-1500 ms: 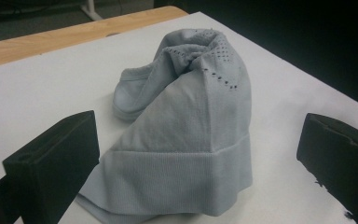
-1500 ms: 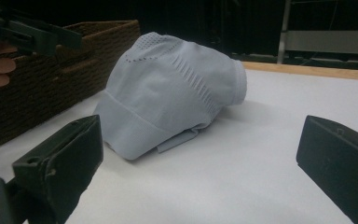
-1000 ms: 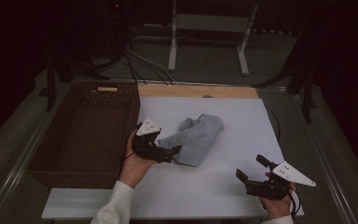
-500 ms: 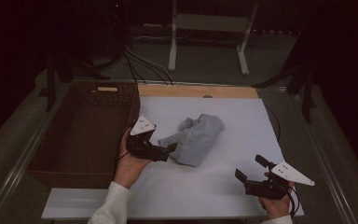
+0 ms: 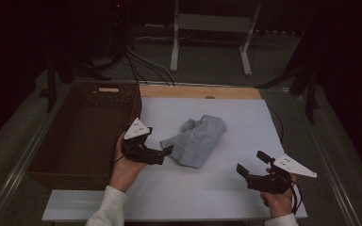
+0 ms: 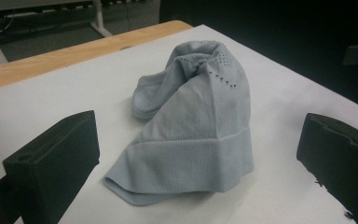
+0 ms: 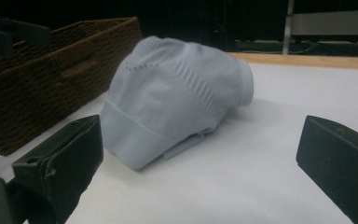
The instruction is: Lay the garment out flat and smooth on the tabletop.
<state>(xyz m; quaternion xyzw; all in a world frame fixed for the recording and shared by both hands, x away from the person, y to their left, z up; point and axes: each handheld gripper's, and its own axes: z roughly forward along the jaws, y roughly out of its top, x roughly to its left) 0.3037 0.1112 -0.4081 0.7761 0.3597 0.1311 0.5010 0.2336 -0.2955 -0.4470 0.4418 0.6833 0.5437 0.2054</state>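
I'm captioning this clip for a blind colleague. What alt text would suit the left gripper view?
A crumpled light grey garment lies on a white table, straight ahead of the left gripper, whose two black jaws stand wide apart on either side of its ribbed hem without touching it. A wooden strip edges the table's far side, with a dark floor beyond.

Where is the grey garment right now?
In the high view, the grey garment lies mid-table on the white sheet, right of the wicker basket, by the left gripper.

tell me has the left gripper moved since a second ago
Yes. The left gripper has backed slightly away from the grey cloth, toward the basket.
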